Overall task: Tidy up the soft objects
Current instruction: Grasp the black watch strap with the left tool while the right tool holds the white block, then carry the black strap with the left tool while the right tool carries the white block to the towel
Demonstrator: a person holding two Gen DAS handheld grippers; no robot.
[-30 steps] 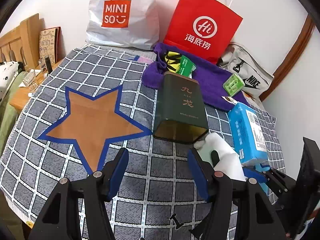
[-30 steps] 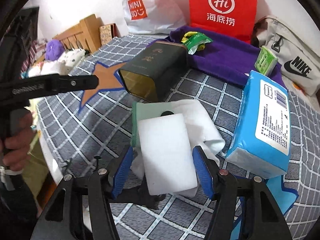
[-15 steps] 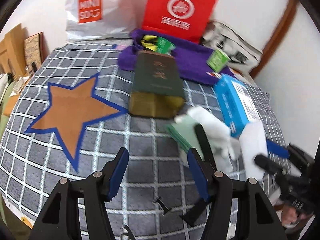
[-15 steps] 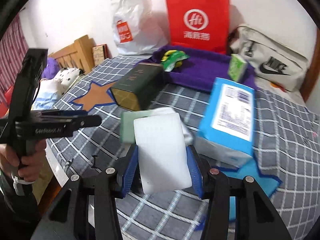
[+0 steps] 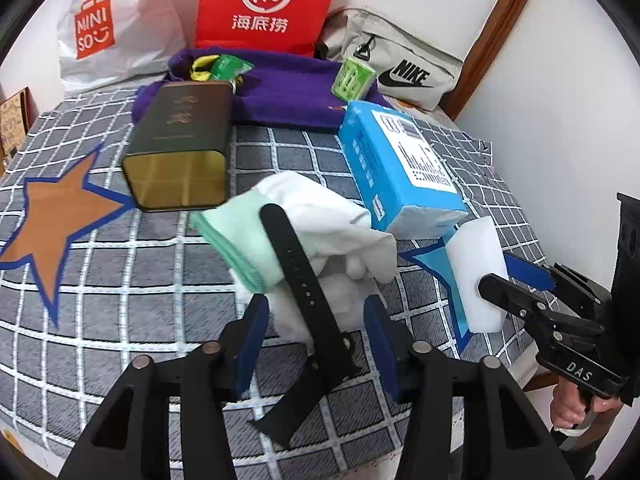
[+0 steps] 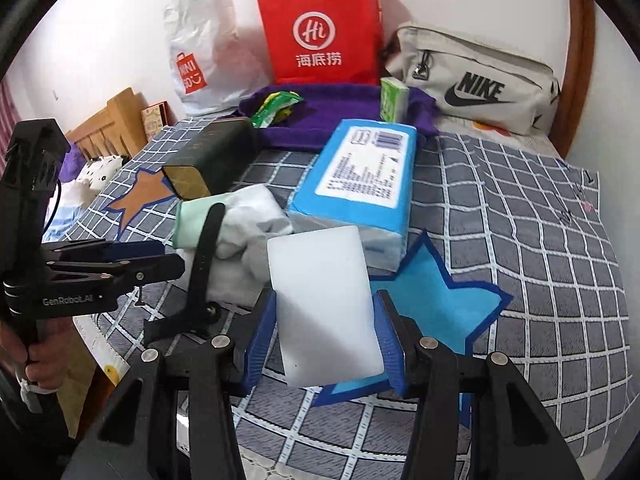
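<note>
Pinching the white sponge (image 6: 326,304) by its long edges above the blue star (image 6: 440,304), the right gripper (image 6: 326,340) has it clamped, looking feather-light and squashy, while the left gripper (image 5: 316,332) hangs open over the floppy cloth pile (image 5: 320,220).

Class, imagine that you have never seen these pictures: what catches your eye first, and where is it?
The white rectangular foam block clamped in the right tongs, above a light-blue star patch. Behind it, the bright red paper bag against the wall, and the open left tongs straddling a black strap.
</note>
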